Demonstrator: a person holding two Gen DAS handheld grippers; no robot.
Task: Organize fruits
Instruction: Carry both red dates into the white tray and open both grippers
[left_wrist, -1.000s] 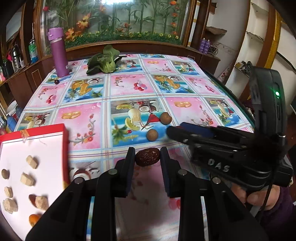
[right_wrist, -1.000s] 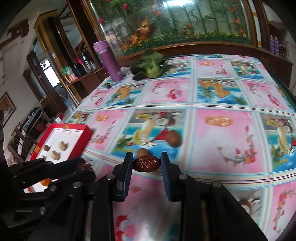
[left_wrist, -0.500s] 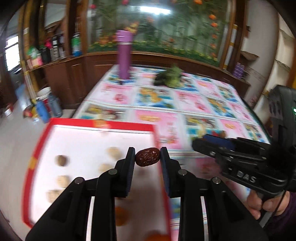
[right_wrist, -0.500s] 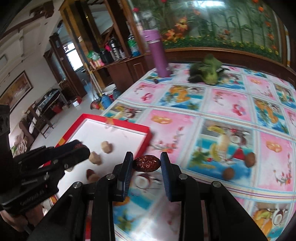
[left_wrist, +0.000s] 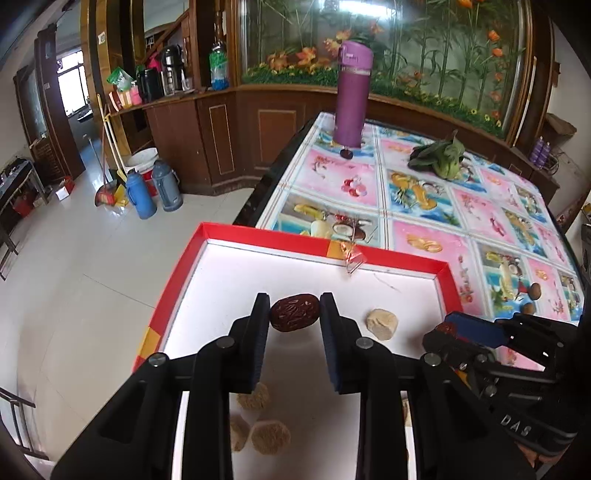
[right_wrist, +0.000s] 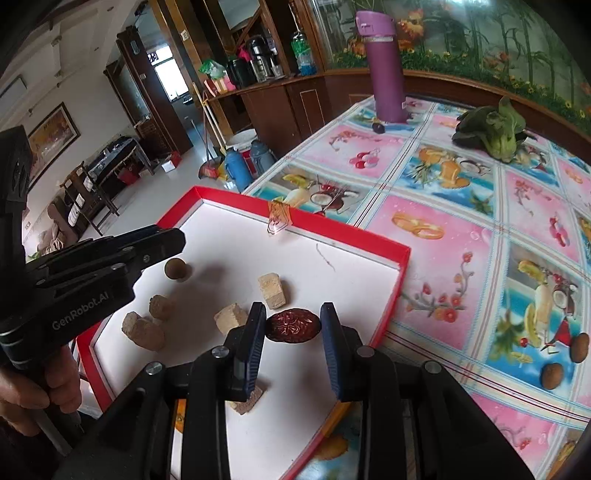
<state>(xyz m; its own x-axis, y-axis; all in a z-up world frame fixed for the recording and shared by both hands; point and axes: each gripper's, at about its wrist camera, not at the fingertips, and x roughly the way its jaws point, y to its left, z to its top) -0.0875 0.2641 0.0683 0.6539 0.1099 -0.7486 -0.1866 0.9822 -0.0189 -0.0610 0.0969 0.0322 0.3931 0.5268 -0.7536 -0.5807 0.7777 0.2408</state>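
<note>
left gripper (left_wrist: 294, 314): pinching a red date (left_wrist: 294, 312) between both fingers, jaws narrowed to the fruit's width, held over the tray
right gripper (right_wrist: 293, 326): clamped on a second red date (right_wrist: 293, 326), also above the tray, near its right rim
tray (right_wrist: 295, 225): red-edged, white floor, at the table's near-left corner
in tray: tan chunks (right_wrist: 272, 290), one round brown fruit (right_wrist: 175, 267)
loose fruit: two brown round fruits (right_wrist: 580, 347) on the tablecloth (right_wrist: 461, 236), well apart from the tray
far end: purple bottle (right_wrist: 384, 66) upright, leafy greens (right_wrist: 495, 133) lying beside it
hand (right_wrist: 26, 391): gripping the left tool's handle
</note>
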